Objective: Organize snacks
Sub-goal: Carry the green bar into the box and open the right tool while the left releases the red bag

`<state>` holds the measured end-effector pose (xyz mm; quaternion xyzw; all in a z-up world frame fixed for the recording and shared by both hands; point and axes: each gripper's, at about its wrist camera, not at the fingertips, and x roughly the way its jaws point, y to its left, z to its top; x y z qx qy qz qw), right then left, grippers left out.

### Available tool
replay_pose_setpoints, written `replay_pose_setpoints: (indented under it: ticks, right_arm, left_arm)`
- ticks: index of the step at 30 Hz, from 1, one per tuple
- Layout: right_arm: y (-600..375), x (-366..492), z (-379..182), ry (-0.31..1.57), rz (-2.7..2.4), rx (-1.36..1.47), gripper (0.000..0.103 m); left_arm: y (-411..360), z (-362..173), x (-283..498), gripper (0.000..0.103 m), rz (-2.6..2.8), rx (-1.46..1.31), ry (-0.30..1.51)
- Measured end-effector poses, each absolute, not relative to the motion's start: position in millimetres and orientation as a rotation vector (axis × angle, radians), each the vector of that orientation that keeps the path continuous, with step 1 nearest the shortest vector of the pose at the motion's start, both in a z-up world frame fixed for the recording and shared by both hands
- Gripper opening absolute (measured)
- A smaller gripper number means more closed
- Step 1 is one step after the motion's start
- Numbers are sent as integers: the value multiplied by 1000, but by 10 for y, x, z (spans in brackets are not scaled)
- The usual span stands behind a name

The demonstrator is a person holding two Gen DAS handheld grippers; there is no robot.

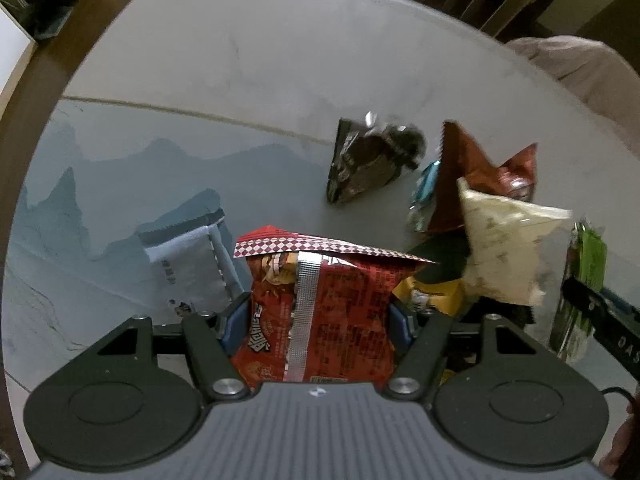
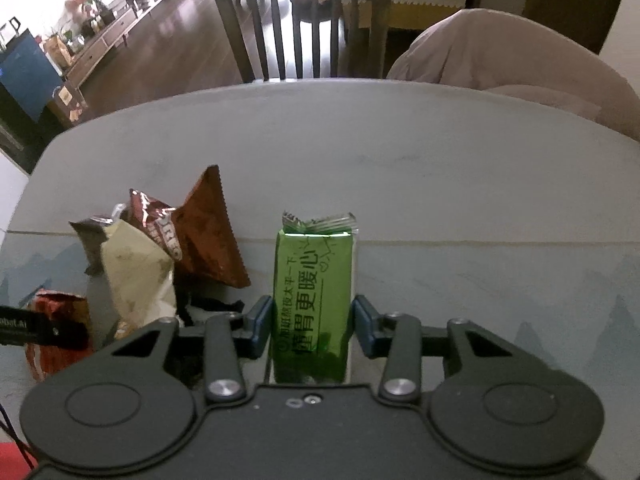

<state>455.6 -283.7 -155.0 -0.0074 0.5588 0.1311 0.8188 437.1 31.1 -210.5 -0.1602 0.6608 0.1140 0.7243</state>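
Observation:
A red snack bag (image 1: 320, 312) with a checked top seam stands between the blue pads of my left gripper (image 1: 318, 320), which is shut on it and points down at the table. My right gripper (image 2: 313, 326) is shut on an upright green foil packet (image 2: 314, 292); the same packet (image 1: 584, 280) shows at the right edge of the left wrist view. A loose pile lies between them: a cream bag (image 1: 508, 248), a brown-red bag (image 1: 472, 172), a yellow bag (image 1: 428, 296) and a dark packet (image 1: 368, 160). A white-blue packet (image 1: 188, 268) lies left of the red bag.
The snacks rest on a pale round table (image 1: 240, 60) with a blue mountain-print mat (image 1: 100, 184) on its near half. A dark slatted chair (image 2: 300, 20) stands at the far edge. A pinkish cloth heap (image 2: 500, 60) sits at the far right.

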Motion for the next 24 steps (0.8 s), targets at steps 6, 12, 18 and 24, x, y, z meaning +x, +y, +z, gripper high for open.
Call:
replay_pose_setpoints:
  ticks: [6,12,18,24]
  right_arm:
    - [-3039,4364,-1176,1139,278,11,41]
    - [-3183,4098,-792,1096,292,27,42]
    - [-3110,3879,-421,1058,324,21,42]
    - [-2848,3676,-160,1032,353,16,42]
  left_arm:
    - [303,-1590,4288,67,235,-353,1388]
    - [222,-1075,4130,67,200,-329,1314]
    - [183,-585,3962,67,167,-297,1252]
    - [205,-293,3682,68,140,-263,1227]
